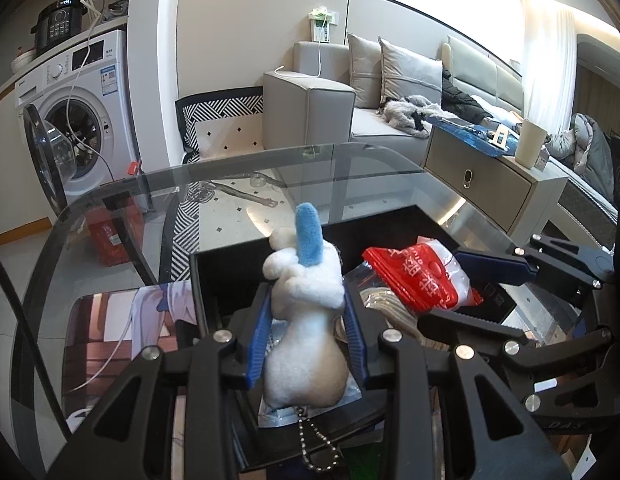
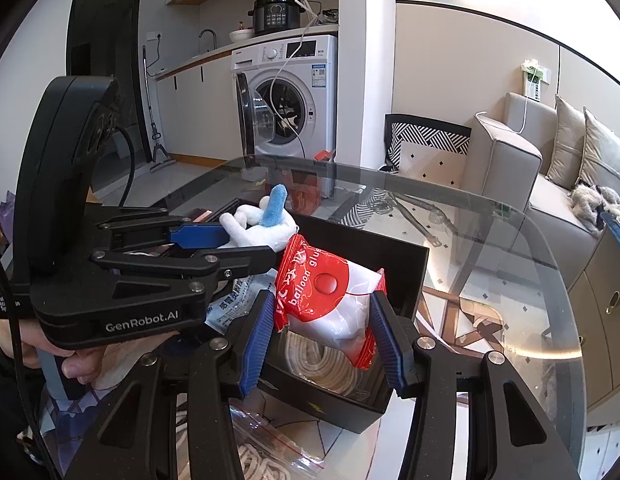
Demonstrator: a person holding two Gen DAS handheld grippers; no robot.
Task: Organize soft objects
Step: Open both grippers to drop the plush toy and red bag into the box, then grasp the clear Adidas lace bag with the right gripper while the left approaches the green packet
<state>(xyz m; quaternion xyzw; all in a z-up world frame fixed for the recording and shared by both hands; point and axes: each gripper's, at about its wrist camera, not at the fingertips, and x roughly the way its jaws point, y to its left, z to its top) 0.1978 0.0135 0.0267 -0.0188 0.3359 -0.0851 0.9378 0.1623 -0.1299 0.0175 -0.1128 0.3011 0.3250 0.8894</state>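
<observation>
Left gripper (image 1: 307, 340) pinches white plush (image 1: 305, 320) over black box (image 1: 213, 280). Right gripper (image 2: 326, 336) pinches red packet (image 2: 326, 292) over same box, rope coil (image 2: 330, 364) inside. Glass table (image 2: 490, 240) beneath.

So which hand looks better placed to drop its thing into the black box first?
Probably the right. Its gripper holds the red-and-white packet directly over the open black box, above the coiled rope. The left gripper holds the plush toy nearer the box's near edge.
</observation>
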